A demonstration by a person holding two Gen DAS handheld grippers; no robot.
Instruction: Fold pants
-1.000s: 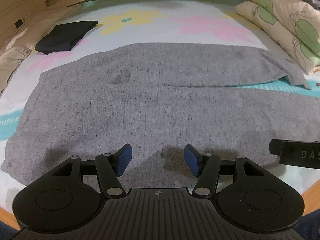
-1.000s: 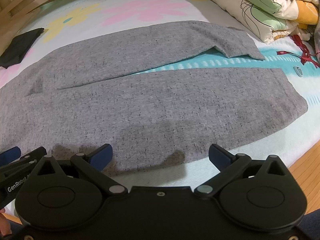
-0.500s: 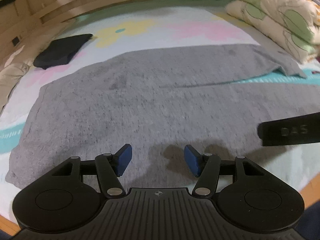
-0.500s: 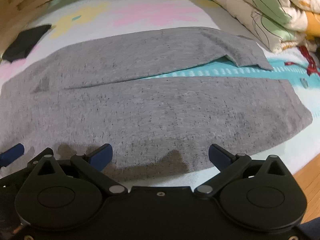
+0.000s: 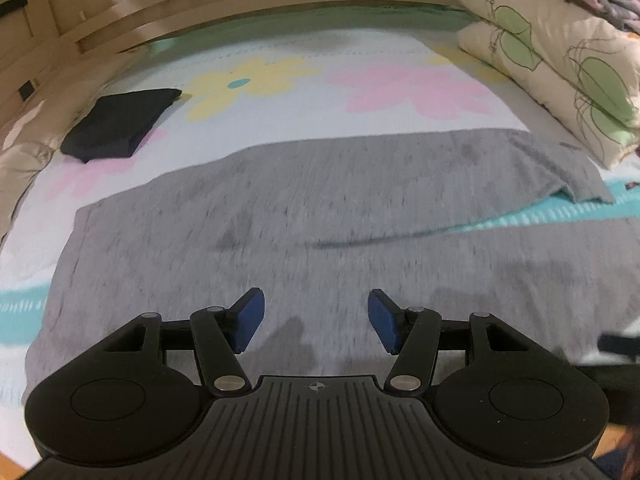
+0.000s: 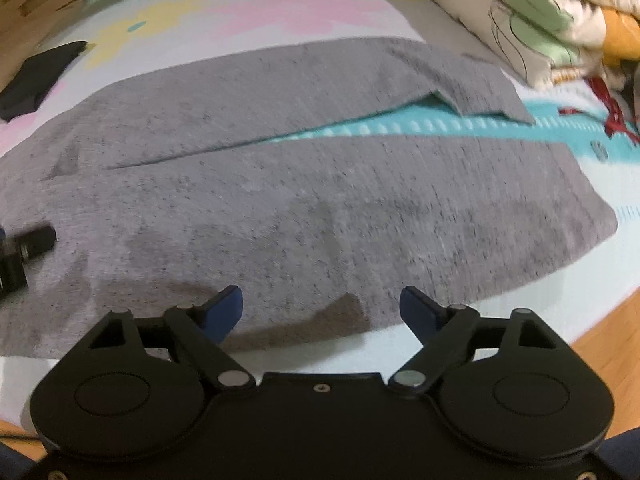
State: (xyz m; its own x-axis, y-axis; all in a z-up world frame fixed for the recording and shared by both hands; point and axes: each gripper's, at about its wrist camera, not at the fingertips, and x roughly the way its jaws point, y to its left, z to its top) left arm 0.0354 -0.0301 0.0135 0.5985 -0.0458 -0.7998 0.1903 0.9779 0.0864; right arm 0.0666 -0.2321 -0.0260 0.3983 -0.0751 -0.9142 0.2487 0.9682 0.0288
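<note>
Pants (image 5: pixel 320 220) lie flat beneath both hand-held grippers.

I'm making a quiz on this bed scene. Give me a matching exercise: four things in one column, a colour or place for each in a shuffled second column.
Things:
1. pants
2. folded garment
3. pillows
4. gripper pads

Descriptions:
A. blue
B. cream with green leaf print, stacked at the right
C. heathered grey, spread flat, legs apart
D. black, far left on the sheet

Pairs: 1-C, 2-D, 3-B, 4-A
</note>
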